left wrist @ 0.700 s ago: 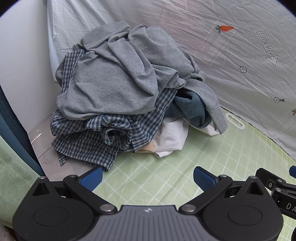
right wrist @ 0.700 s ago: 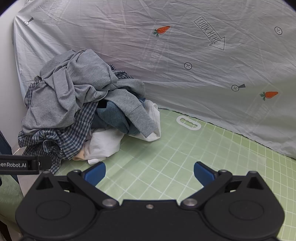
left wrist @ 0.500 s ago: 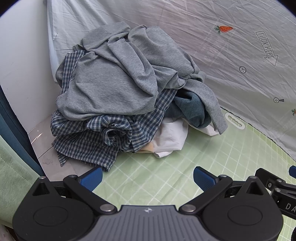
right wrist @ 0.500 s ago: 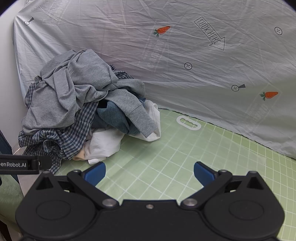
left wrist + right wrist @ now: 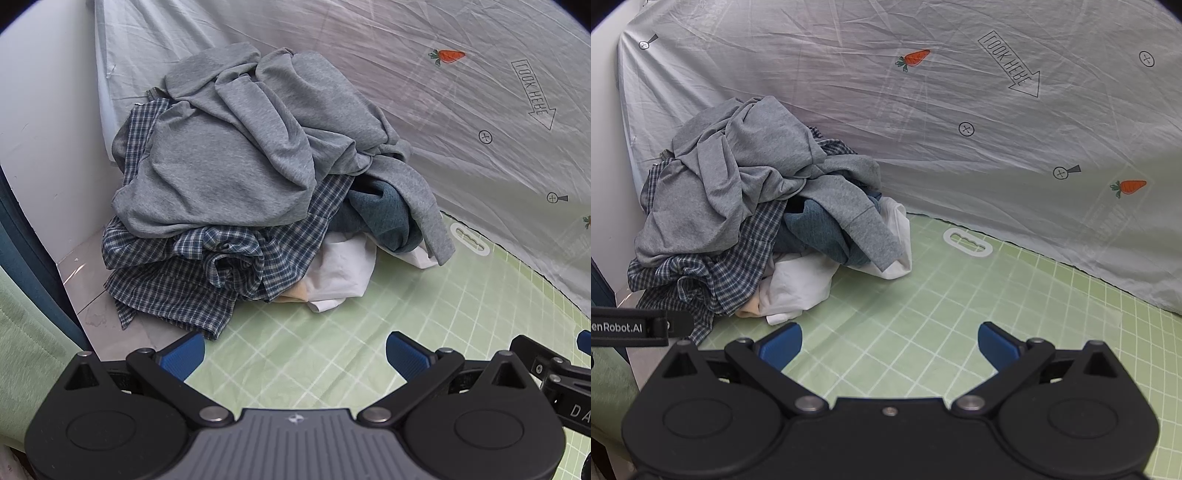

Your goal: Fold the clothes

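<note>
Both the left gripper (image 5: 294,350) and right gripper (image 5: 889,341) hang with fingers wide apart, empty, over the mat (image 5: 923,325) near the clothes pile (image 5: 240,166).

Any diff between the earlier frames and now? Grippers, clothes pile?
Nothing visibly changed. Both views match the earlier ones: the left gripper and right gripper stay wide open and empty above the green mat, and the clothes pile sits untouched against the sheet.
</note>
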`<state>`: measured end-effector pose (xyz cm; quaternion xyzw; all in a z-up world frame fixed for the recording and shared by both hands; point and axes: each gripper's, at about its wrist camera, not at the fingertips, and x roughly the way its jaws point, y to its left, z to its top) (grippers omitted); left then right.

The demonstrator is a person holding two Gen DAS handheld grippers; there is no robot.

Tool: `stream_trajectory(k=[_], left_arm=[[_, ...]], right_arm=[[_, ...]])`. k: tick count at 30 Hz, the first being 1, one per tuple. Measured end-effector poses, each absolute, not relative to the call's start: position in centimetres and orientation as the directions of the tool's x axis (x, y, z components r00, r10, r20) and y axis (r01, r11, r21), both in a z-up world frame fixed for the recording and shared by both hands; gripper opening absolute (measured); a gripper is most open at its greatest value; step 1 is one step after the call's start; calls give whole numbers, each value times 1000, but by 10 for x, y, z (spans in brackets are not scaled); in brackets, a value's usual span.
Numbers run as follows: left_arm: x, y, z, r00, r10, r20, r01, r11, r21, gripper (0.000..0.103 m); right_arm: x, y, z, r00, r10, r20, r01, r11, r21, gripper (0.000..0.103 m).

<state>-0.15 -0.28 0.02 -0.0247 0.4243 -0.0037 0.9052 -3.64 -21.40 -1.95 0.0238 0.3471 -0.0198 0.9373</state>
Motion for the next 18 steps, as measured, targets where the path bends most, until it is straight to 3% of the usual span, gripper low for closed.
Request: stream_trajectory(k=[18], left_arm=[[1, -7, -1, 637, -14, -771, -18, 999, -34, 103]], right_arm=[[-35, -218, -20, 757, -29, -653, 66, 997, 33, 103]])
